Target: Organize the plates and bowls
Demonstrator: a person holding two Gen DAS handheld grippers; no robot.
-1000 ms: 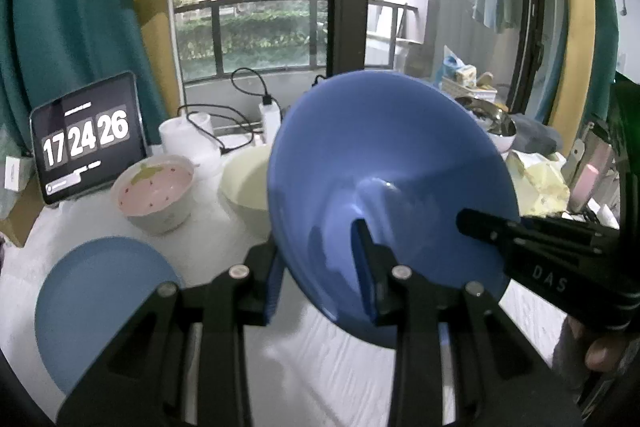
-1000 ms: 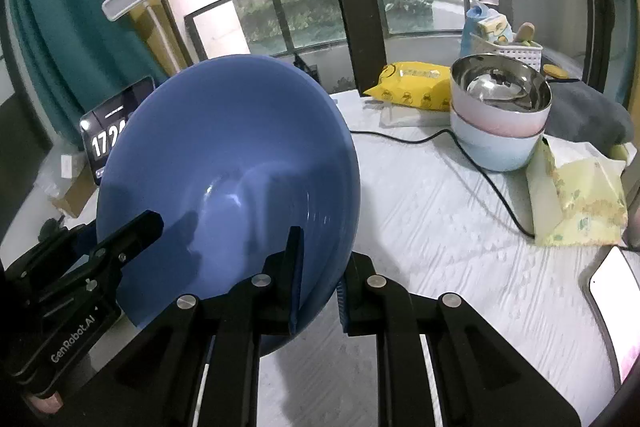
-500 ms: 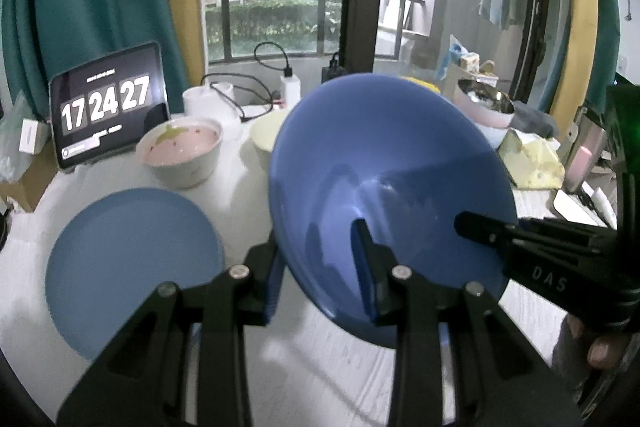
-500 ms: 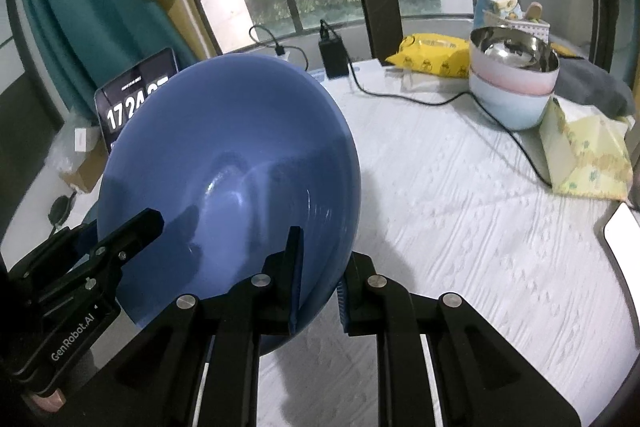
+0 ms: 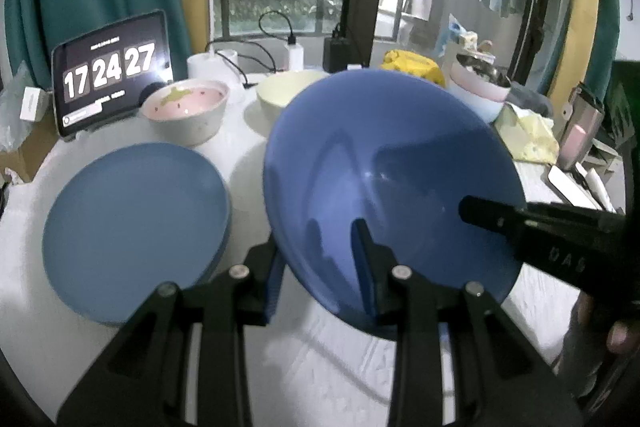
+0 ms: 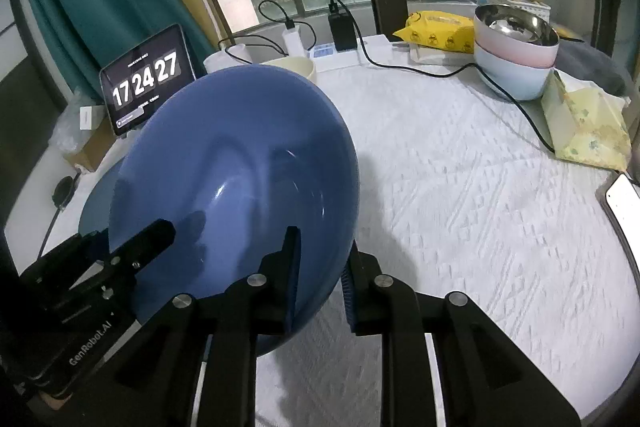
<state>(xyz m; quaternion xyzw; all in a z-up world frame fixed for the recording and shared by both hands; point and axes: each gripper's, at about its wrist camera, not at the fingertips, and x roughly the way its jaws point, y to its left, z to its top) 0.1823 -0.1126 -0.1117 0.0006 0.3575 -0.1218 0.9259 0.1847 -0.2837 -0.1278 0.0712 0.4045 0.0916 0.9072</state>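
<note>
Your right gripper (image 6: 320,267) has just been opening around the blue bowl (image 6: 240,163) rim, so only the left gripper (image 5: 320,259) clamps it, tilted above the table (image 6: 460,187). It could pivot and strike the blue plate (image 5: 132,223) beyond.

Blue plate (image 6: 96,203) mostly behind blue bowl (image 6: 240,163)

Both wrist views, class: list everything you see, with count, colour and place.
blue bowl: one, blue, held tilted above table
blue plate: one, blue, table left
pink-lined bowl: one, white, behind plate
cream bowl: one, cream, behind blue bowl
stacked bowls: three, steel, pink, pale blue, far right
tablet clock: one, black, far left
yellow pack: one, yellow, by window
left gripper: one, black, clamped on blue bowl's rim
right gripper: one, black, jaws just opening, bowl rim between them
</note>
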